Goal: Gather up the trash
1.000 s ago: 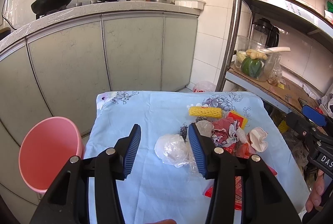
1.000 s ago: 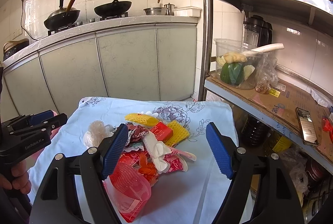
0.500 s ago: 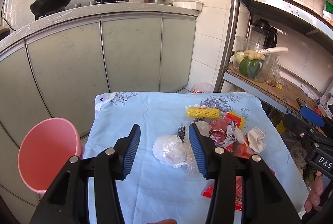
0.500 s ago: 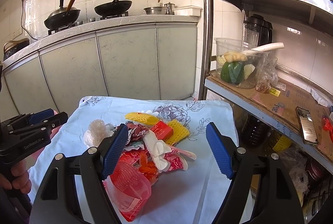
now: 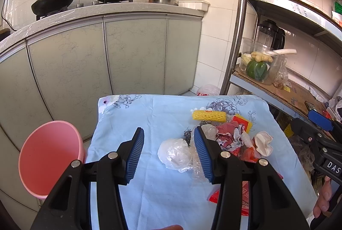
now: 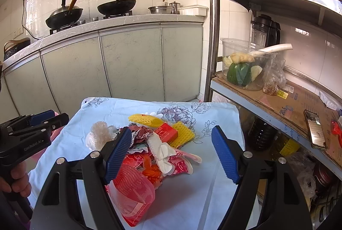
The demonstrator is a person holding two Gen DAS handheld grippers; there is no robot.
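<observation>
A heap of trash lies on a small table under a light blue flowered cloth [image 5: 149, 114]. A crumpled clear plastic ball [image 5: 175, 154] sits just ahead of my left gripper [image 5: 168, 140], which is open and empty above the cloth. Beyond it lie a yellow foam net [image 5: 209, 116] and red and white wrappers [image 5: 229, 137]. My right gripper [image 6: 171, 144] hangs open over the heap, above a white foam piece [image 6: 161, 149], a red box [image 6: 166, 133] and a red plastic bag [image 6: 131, 189]. A pink bin [image 5: 46, 157] stands left of the table.
Grey cabinet doors [image 5: 132, 54] with woks on the counter close off the far side. A metal shelf rack [image 6: 213, 27] stands right of the table, holding a clear tub of vegetables [image 6: 243, 67], a blender and a phone [image 6: 315, 128]. A hand [image 6: 18, 178] holds the left gripper's handle.
My left gripper has drifted slightly, so the trash sits a little lower left in its view. The right gripper has barely moved. Both stay open.
</observation>
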